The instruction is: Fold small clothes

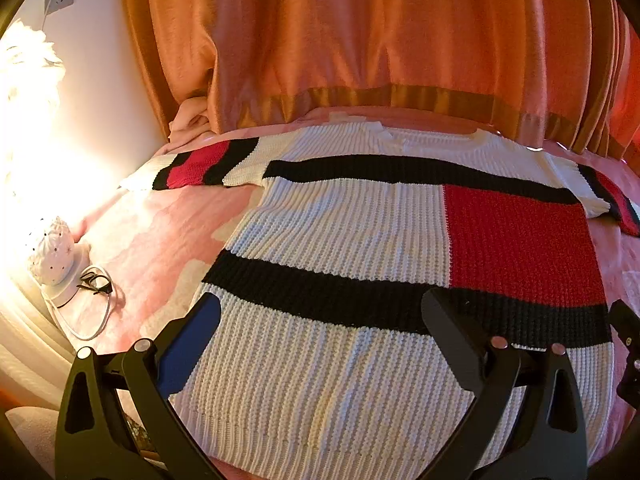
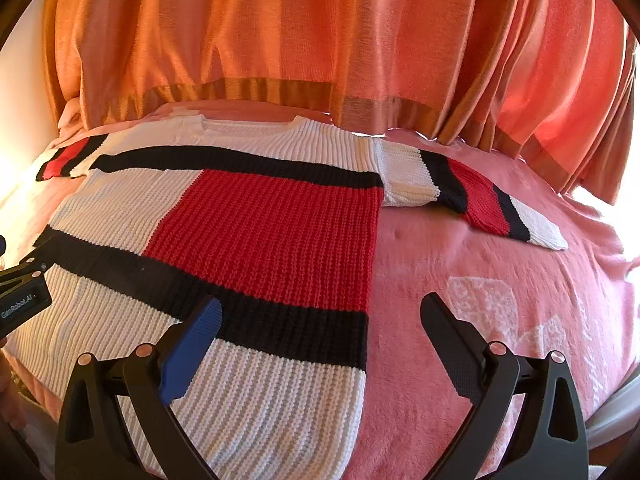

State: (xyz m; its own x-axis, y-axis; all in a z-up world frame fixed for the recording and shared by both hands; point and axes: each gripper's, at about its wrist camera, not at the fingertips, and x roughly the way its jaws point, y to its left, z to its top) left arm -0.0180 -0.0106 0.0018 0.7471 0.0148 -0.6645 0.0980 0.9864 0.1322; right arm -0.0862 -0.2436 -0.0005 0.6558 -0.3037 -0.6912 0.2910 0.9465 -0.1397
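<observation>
A knit sweater [image 1: 340, 232], white with black bands and a red block, lies spread flat on a pink blanket, neck toward the curtain. It also shows in the right wrist view [image 2: 260, 220]. Its left sleeve [image 1: 200, 166] and right sleeve [image 2: 472, 196] stretch out sideways. My left gripper [image 1: 320, 312] is open and empty, hovering over the sweater's lower left part near the hem. My right gripper [image 2: 320, 312] is open and empty above the sweater's lower right edge, one finger over the knit, the other over the blanket.
The pink blanket [image 2: 500, 300] covers the bed. An orange curtain [image 1: 360, 40] hangs behind the far edge. A white hat [image 1: 56, 256], glasses and a white cable [image 1: 100, 312] lie at the left, beside a bright lamp. The other gripper's body [image 2: 20, 296] shows at the left edge.
</observation>
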